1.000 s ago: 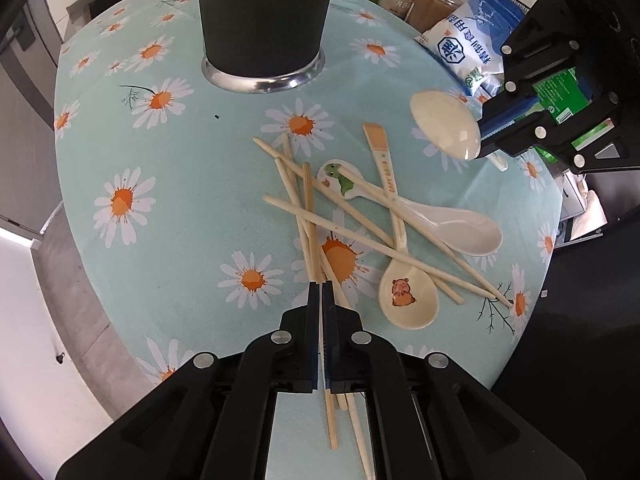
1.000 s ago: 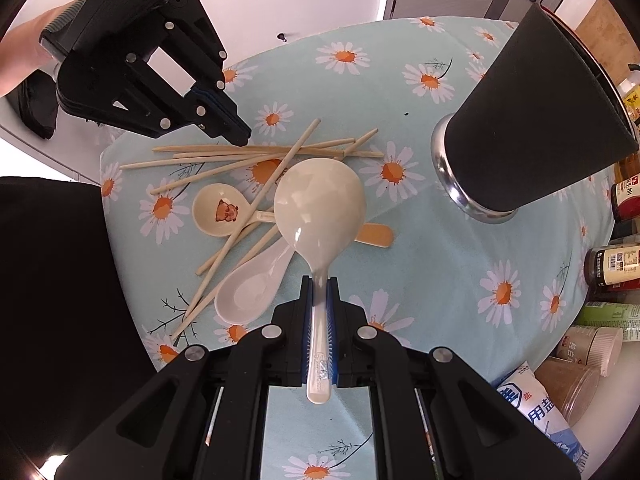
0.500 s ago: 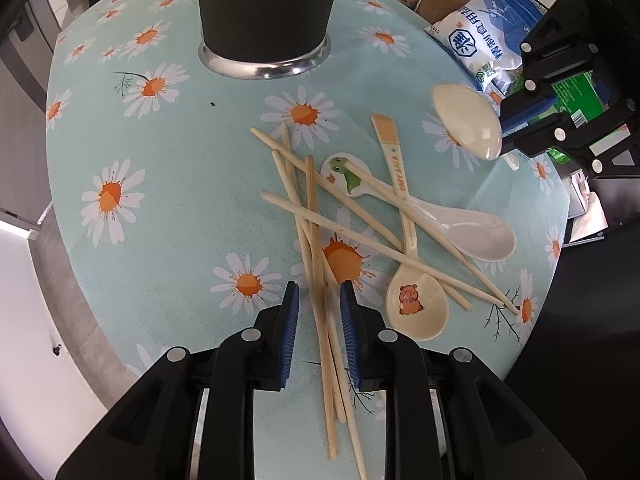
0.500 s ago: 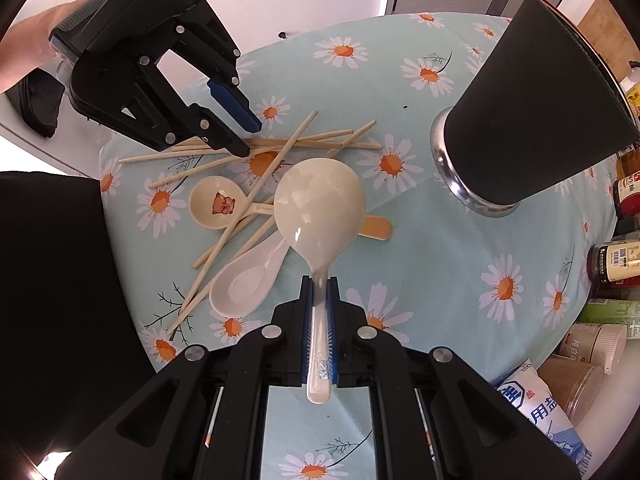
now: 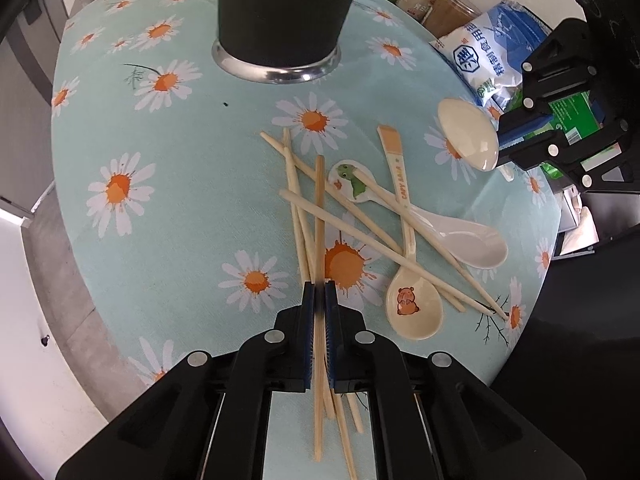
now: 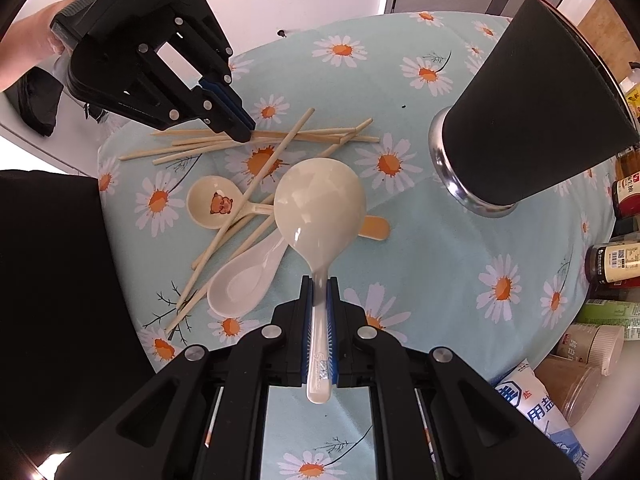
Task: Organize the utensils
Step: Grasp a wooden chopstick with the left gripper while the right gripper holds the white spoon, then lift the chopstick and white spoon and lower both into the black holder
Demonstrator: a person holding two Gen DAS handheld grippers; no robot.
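My left gripper (image 5: 319,286) has its jaws closing tight on one wooden chopstick (image 5: 319,220) from the heap of chopsticks (image 5: 360,236) on the daisy tablecloth (image 5: 168,208). The stick runs straight through the pads. From the right wrist view, the left gripper (image 6: 240,134) tips sit down at the chopstick pile. My right gripper (image 6: 319,280) is shut on the handle of a large cream spoon (image 6: 320,200), held above the cloth. A bear-print spoon (image 5: 414,308) and a white spoon (image 5: 468,244) lie tangled with the sticks. A tall black utensil cup (image 5: 280,12) stands beyond.
A blue-and-white salt bag (image 5: 484,56), jars and sauce bottles (image 6: 616,260) crowd the table's far side. The round table's edge (image 5: 532,320) drops off just past the spoons. A person's forearm (image 6: 24,52) shows behind the left gripper.
The left gripper opened over the chopstick pile half a second ago and has now shut on a single chopstick. The right gripper and its cream spoon stayed put.
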